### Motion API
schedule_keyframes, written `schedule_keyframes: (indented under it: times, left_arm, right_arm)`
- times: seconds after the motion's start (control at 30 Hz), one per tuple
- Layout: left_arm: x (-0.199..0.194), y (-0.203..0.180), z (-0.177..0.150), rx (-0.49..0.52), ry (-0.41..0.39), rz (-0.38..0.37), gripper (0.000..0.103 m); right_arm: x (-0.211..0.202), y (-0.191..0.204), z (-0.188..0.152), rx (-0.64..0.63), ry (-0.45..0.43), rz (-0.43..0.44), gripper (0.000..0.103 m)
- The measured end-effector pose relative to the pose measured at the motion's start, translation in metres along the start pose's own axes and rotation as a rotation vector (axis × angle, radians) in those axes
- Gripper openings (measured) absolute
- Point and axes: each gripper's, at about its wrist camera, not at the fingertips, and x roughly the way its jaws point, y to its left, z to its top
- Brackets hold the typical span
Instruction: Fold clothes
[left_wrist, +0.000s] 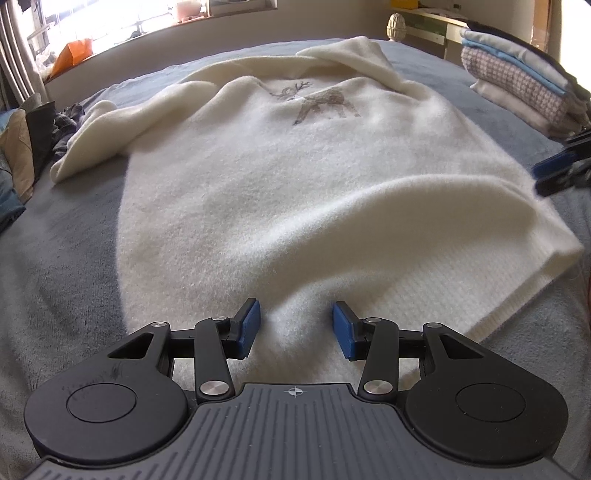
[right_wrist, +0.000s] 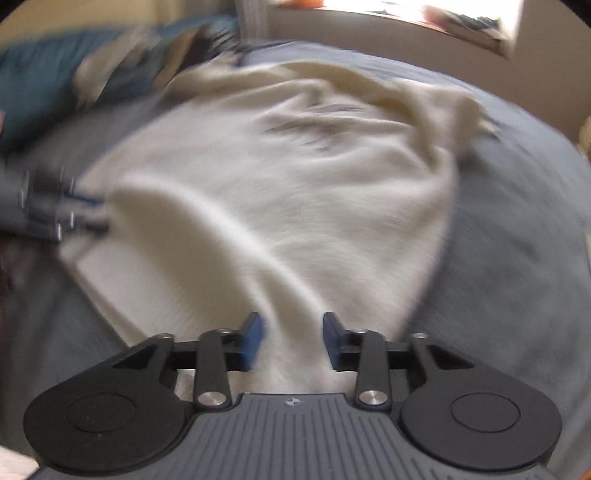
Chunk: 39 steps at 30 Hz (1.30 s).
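Left gripper (left_wrist: 296, 328): jaws apart over the sweater's hem, blue pads clear of the fabric, nothing gripped.
Right gripper (right_wrist: 293, 339): jaws apart, a raised ridge of sweater running between them; the view is blurred, no squeeze visible.
Sweater (left_wrist: 280, 177): cream, deer motif on the chest, spread flat on the bed, sleeves lying loose near the collar.
Bed (left_wrist: 62, 240): grey-blue cover.
Folded stack (left_wrist: 517, 81): at the bed's far right corner.
Loose clothes (left_wrist: 22, 155): piled along the left edge.

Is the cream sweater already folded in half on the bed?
No. The cream sweater lies spread out on the grey bed cover, its deer print face up and one sleeve flung out sideways.
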Motion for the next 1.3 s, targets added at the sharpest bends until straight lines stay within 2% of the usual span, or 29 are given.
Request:
schedule_keyframes:
  times: [0.13, 0.23, 0.33, 0.4, 0.5, 0.67, 0.77, 0.83, 0.97, 1.07, 1.17, 1.3]
  left_arm:
    - [0.001, 0.002, 0.000, -0.002, -0.001, -0.005, 0.043]
    - [0.001, 0.002, 0.000, -0.003, -0.003, -0.005, 0.043]
    - [0.001, 0.002, -0.001, -0.005, -0.004, -0.008, 0.043]
    - [0.001, 0.002, -0.001, -0.008, -0.003, -0.010, 0.043]
    - [0.000, 0.003, -0.001, -0.008, 0.000, -0.011, 0.043]
    - [-0.001, 0.003, -0.001, -0.020, 0.002, -0.011, 0.043]
    - [-0.001, 0.003, -0.002, -0.023, 0.001, -0.013, 0.043]
    - [-0.001, 0.004, -0.002, -0.025, 0.001, -0.016, 0.043]
    - [-0.002, 0.005, -0.003, -0.022, 0.002, -0.024, 0.043]
    - [-0.003, 0.007, -0.004, -0.018, 0.000, -0.031, 0.043]
    - [-0.004, 0.008, -0.005, -0.009, -0.005, -0.043, 0.043]
    - [-0.008, 0.010, -0.007, 0.007, -0.012, -0.064, 0.043]
  right_arm:
    - [-0.024, -0.011, -0.011, 0.078, -0.024, 0.031, 0.039]
    - [-0.022, 0.005, -0.024, 0.008, -0.001, 0.053, 0.037]
    - [0.001, 0.016, -0.041, -0.092, 0.098, -0.044, 0.037]
    - [0.010, 0.010, -0.051, -0.083, 0.116, -0.075, 0.037]
    - [0.002, -0.004, -0.046, 0.020, 0.114, -0.073, 0.037]
    - [-0.018, -0.004, -0.030, 0.010, 0.037, -0.091, 0.037]
    - [-0.016, 0.000, -0.022, 0.005, -0.001, -0.041, 0.037]
    - [-0.005, 0.006, -0.020, -0.021, 0.015, -0.019, 0.037]
    - [0.017, 0.006, -0.028, -0.029, 0.102, -0.117, 0.037]
    - [0.001, -0.004, -0.026, 0.072, 0.055, -0.074, 0.037]
    - [-0.016, 0.005, -0.020, 0.040, -0.007, 0.004, 0.037]
    - [-0.010, 0.033, -0.005, -0.058, -0.024, 0.190, 0.027]
